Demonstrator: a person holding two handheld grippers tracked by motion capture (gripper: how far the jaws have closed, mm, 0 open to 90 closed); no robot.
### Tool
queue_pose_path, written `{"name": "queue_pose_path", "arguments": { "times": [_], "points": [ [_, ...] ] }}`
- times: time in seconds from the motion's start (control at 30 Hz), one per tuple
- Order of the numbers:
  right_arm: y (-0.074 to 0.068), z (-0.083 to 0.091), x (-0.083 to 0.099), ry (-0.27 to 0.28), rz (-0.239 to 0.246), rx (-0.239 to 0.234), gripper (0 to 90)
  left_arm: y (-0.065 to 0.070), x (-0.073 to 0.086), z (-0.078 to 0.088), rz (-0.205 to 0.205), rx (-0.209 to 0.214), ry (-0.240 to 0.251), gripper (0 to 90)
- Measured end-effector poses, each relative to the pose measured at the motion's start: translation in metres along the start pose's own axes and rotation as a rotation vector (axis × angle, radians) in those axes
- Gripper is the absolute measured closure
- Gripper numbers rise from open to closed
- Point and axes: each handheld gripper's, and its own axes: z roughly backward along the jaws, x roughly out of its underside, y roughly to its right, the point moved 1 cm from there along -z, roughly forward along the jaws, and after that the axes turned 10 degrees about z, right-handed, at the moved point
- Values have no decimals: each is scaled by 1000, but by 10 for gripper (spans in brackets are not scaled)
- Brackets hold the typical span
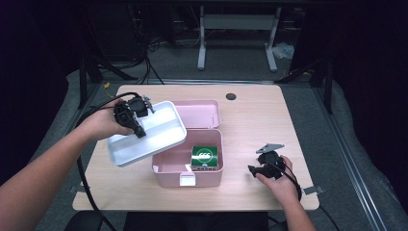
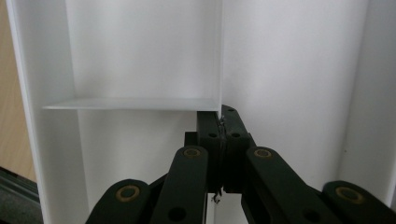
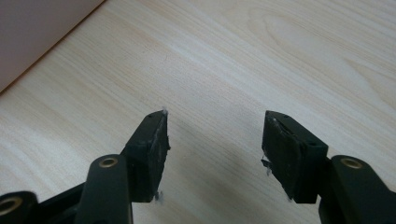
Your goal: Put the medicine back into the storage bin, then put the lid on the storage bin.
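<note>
A white divided tray (image 1: 161,130) hangs tilted above the table's left side, partly over the open pink box (image 1: 166,174). My left gripper (image 1: 140,130) is shut on it. In the left gripper view the jaws (image 2: 222,122) pinch the tray's thin upright divider (image 2: 220,56), with white compartments (image 2: 289,70) on either side. A green packet (image 1: 204,155) lies inside the pink box. To the right of the box, my right gripper (image 1: 252,169) rests low on the table in a hand. It stands open (image 3: 215,135) over bare wood with nothing between its fingers.
The box's pink lid (image 1: 198,113) lies open flat behind it. The wooden table (image 1: 262,120) has a dark round hole (image 1: 231,96) near its far edge. A corner of the pink box (image 3: 32,32) lies beside the right gripper. Cables trail off the left edge.
</note>
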Motion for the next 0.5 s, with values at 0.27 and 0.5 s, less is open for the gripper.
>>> {"name": "queue_pose_path", "arguments": {
  "times": [0.27, 0.5],
  "points": [
    [1, 0, 1, 4, -1, -8, 405, 17, -28, -6, -143, 16, -22, 895],
    [1, 0, 1, 4, 3, -9, 405, 40, -56, -20, -243, 39, -28, 894]
  ]
}}
